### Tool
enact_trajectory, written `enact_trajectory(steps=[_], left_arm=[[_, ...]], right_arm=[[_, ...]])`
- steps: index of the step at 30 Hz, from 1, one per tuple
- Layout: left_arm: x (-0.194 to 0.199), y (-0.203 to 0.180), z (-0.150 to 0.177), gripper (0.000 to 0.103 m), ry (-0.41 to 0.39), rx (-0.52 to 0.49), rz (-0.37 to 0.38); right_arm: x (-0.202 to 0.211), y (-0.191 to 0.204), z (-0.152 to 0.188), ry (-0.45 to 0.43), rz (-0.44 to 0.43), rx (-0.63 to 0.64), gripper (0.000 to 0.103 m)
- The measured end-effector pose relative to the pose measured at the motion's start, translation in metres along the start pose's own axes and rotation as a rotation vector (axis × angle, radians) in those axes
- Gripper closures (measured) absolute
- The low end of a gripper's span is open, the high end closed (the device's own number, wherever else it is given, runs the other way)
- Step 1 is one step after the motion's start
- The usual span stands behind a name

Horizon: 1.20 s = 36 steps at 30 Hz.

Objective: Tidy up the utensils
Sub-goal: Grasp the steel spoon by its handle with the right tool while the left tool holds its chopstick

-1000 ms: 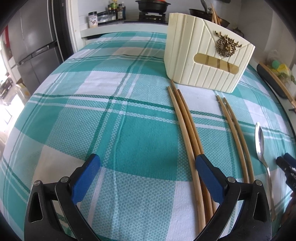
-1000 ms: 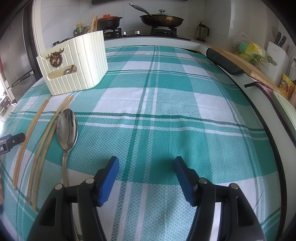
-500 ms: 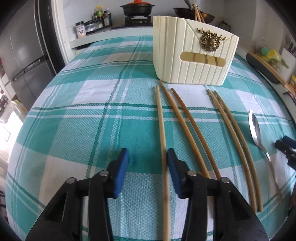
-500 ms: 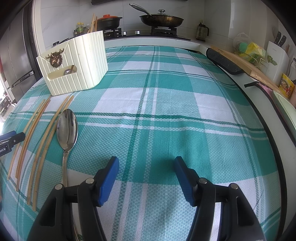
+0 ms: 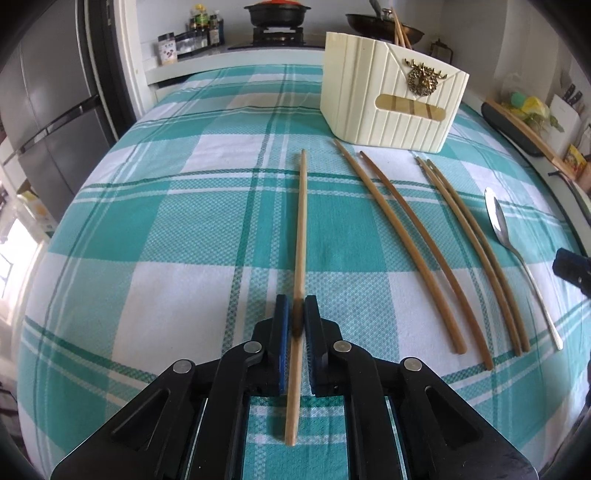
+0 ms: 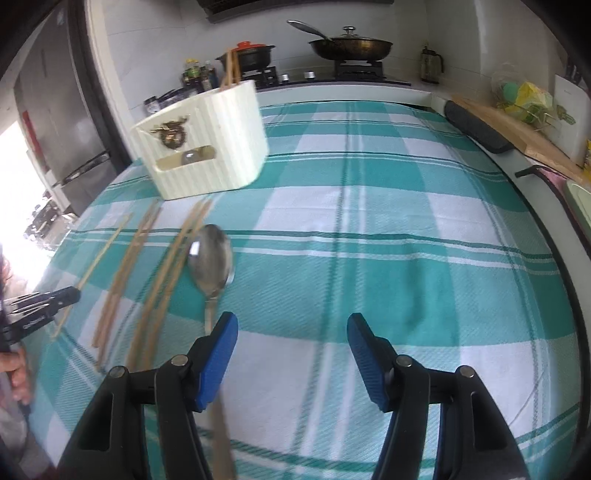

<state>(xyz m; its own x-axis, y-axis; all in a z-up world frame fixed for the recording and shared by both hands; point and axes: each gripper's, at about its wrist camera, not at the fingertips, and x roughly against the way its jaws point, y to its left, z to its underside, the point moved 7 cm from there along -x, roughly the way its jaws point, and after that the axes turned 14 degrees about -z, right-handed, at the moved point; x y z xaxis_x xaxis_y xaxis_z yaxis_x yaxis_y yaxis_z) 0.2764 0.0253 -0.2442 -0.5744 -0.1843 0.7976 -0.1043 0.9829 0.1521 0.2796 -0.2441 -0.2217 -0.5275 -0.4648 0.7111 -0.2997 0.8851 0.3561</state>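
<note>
Left gripper (image 5: 296, 314) clamped on one chopstick (image 5: 302, 221) near its thick end, tip toward holder (image 5: 384, 110). Right gripper (image 6: 291, 354) spread wide by spoon (image 6: 210, 258). Lift level, drop tip-first into holder.

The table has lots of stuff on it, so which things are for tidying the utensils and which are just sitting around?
For the job:
held chopstick in the left gripper
loose chopsticks
spoon
cream holder
right gripper, open

Just lying about:
pan
black pot
spice jars
fridge
</note>
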Motion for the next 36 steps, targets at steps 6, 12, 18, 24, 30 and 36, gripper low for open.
enact_trajectory(steps=[6,12,18,24,30,36], left_arm=[[0.005,-0.008,0.001,0.044,-0.026,-0.027,0.000],[0.008,-0.001,0.006,0.040,-0.028,-0.026,-0.009],[0.016,0.007,0.007,0.036,-0.037,-0.015,-0.002],[0.017,0.009,0.002,0.026,-0.011,-0.018,0.089],[0.009,0.013,-0.022,0.020,0.075,-0.018,0.255],[-0.015,0.009,-0.044,0.020,0.088,-0.120,0.192]], right_arm=[[-0.031,0.024,0.023,0.156,0.058,0.081,0.068],[-0.020,0.011,0.025,0.120,0.178,-0.002,0.094],[0.003,0.011,0.049,0.120,0.308,-0.070,0.094],[0.018,0.011,0.047,0.042,0.241,-0.121,0.038],[0.013,0.014,0.034,0.057,0.181,-0.104,0.037],[0.009,0.004,0.018,0.051,0.154,-0.116,0.037]])
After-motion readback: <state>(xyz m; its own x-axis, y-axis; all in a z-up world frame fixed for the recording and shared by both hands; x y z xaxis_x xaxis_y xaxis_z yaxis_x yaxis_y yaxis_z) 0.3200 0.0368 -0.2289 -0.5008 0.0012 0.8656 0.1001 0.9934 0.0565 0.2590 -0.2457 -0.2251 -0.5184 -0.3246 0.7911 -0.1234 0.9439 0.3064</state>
